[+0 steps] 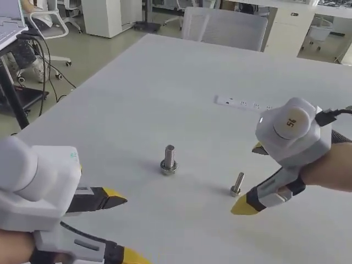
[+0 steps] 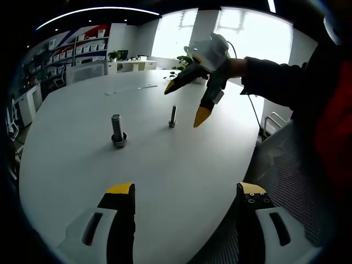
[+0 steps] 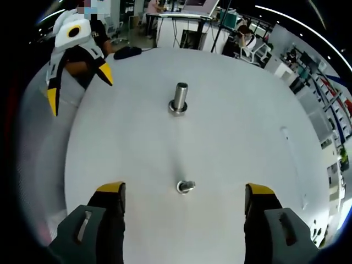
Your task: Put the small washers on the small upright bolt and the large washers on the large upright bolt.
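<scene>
The large upright bolt (image 1: 169, 158) stands mid-table with a ring of washers round its base (image 1: 168, 167). To its right is the small upright bolt (image 1: 237, 184). My right gripper (image 1: 250, 177) is open just beside the small bolt, and in the right gripper view that bolt (image 3: 185, 187) sits between the spread jaws of this gripper (image 3: 184, 190). The large bolt (image 3: 179, 99) is further ahead. My left gripper (image 1: 124, 226) hangs open at the near left with nothing in it. In its own view, the left gripper (image 2: 186, 190) faces both bolts (image 2: 117, 132) (image 2: 172, 117) and the right gripper (image 2: 185, 103).
The white table (image 1: 165, 93) stretches away bare around the bolts. A white power strip (image 1: 242, 103) lies at the far right. A grey chair (image 1: 223, 27) stands at the far edge, and a desk with cables (image 1: 22, 60) is on the left.
</scene>
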`<state>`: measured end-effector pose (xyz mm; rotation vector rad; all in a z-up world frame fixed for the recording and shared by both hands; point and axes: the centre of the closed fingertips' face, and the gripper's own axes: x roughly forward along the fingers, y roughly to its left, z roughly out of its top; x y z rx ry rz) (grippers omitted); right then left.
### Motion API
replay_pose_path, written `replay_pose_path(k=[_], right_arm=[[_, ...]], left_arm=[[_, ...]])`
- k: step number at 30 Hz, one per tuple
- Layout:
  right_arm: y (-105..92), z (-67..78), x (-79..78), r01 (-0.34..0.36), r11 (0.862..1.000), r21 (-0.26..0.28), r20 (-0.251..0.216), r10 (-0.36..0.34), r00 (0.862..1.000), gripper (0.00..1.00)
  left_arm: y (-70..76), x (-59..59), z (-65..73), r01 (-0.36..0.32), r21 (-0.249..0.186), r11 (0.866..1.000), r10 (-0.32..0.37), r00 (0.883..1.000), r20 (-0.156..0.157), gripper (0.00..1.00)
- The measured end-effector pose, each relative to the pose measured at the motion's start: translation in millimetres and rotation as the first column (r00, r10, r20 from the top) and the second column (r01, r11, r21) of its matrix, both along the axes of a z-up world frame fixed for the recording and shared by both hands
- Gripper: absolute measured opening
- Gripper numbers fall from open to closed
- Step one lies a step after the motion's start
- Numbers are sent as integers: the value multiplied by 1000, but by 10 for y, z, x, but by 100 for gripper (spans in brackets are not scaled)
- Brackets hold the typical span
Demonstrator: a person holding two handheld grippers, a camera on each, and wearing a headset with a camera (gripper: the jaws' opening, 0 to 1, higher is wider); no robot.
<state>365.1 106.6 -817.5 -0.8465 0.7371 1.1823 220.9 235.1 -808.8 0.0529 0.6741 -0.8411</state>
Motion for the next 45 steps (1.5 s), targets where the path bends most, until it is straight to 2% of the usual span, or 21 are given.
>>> replay_pose_path(k=[7, 15, 25, 32, 38, 42, 45], right_arm=[[-34, 85, -129, 23, 999, 39, 18, -24, 1000, 92], [-110, 125, -295, 72, 993, 93, 17, -74, 997, 92], [-228, 196, -551, 142, 976, 168, 20, -147, 989, 91], [-221, 221, -759, 170, 962, 212, 17, -177, 984, 91], [-208, 198, -912, 195, 949, 247, 4, -202, 979, 91], [-187, 240, -953, 239, 922, 305, -3, -250, 968, 91], [-166, 292, -969, 254, 908, 333, 17, -276, 961, 91]], left_arm=[[-18, -12, 5, 8, -2, 1000, -8, 1000, 2, 75], [-20, -15, 13, 9, -6, 1000, -9, 1000, 7, 75], [-9, -11, 34, 4, -14, 1000, -3, 1000, 14, 75], [3, 3, 74, -8, -27, 1000, 8, 1000, 22, 75], [8, 5, 91, -10, -30, 999, 10, 1000, 28, 75], [18, 8, 106, -15, -37, 999, 16, 999, 35, 75], [24, 10, 116, -18, -41, 999, 19, 999, 39, 75]])
